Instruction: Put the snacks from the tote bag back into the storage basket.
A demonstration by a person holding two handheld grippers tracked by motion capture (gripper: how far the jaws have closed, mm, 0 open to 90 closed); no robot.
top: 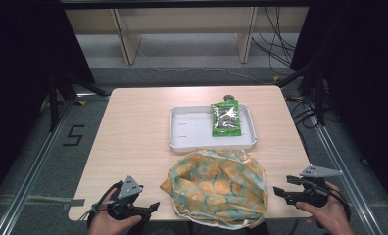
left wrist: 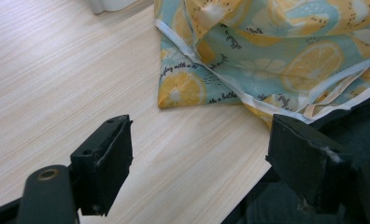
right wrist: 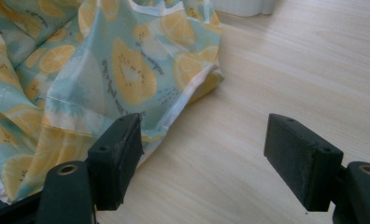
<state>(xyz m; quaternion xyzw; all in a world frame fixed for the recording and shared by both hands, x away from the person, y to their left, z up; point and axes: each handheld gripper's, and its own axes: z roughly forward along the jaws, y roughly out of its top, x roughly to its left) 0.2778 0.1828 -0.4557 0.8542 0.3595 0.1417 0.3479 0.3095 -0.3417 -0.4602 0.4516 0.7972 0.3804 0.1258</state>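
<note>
Bag between both grippers, neither holding it.

Bag (top: 216,188) lies crumpled at the near edge of the bench (top: 133,137), just in front of the tray (top: 192,129) with the green packet (top: 225,119). Left gripper (top: 150,208) and right gripper (top: 280,192) flank it, each pointing inward; jaws on both stand wide open, empty. Right looks slightly nearer the cloth, its inner jaw just beside the white hem, possibly touching; contact unclear.

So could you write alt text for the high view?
A crumpled lemon-print cloth bag lies at the table's near edge between two open hand-held grippers, left and right. Behind it, a white tray holds a green packet.
</note>
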